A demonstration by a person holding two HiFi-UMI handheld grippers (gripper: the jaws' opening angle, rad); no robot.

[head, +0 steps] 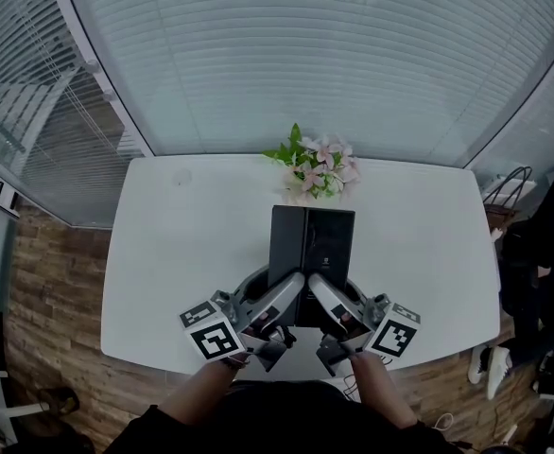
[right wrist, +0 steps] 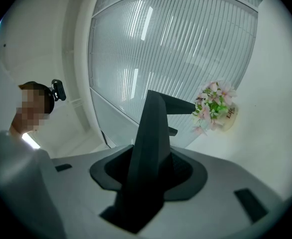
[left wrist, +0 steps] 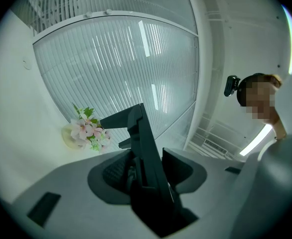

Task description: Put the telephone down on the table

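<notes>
The telephone (head: pixel 312 244) is a flat black slab, held from its near edge over the near middle of the white table (head: pixel 182 244). My left gripper (head: pixel 285 296) is shut on its near left part and my right gripper (head: pixel 326 296) on its near right part. In the left gripper view the telephone (left wrist: pixel 143 153) stands edge-on between the jaws of the left gripper (left wrist: pixel 146 172), its far end raised. The right gripper view has the telephone (right wrist: pixel 151 143) wedged the same way in the right gripper (right wrist: pixel 150 176). Whether it touches the table I cannot tell.
A small pot of pink flowers (head: pixel 317 166) stands at the table's far edge, just beyond the telephone. Glass walls with blinds (head: pixel 305 55) rise behind the table. A bag (head: pixel 509 192) and dark clothing (head: pixel 542 253) sit right of the table on the wooden floor.
</notes>
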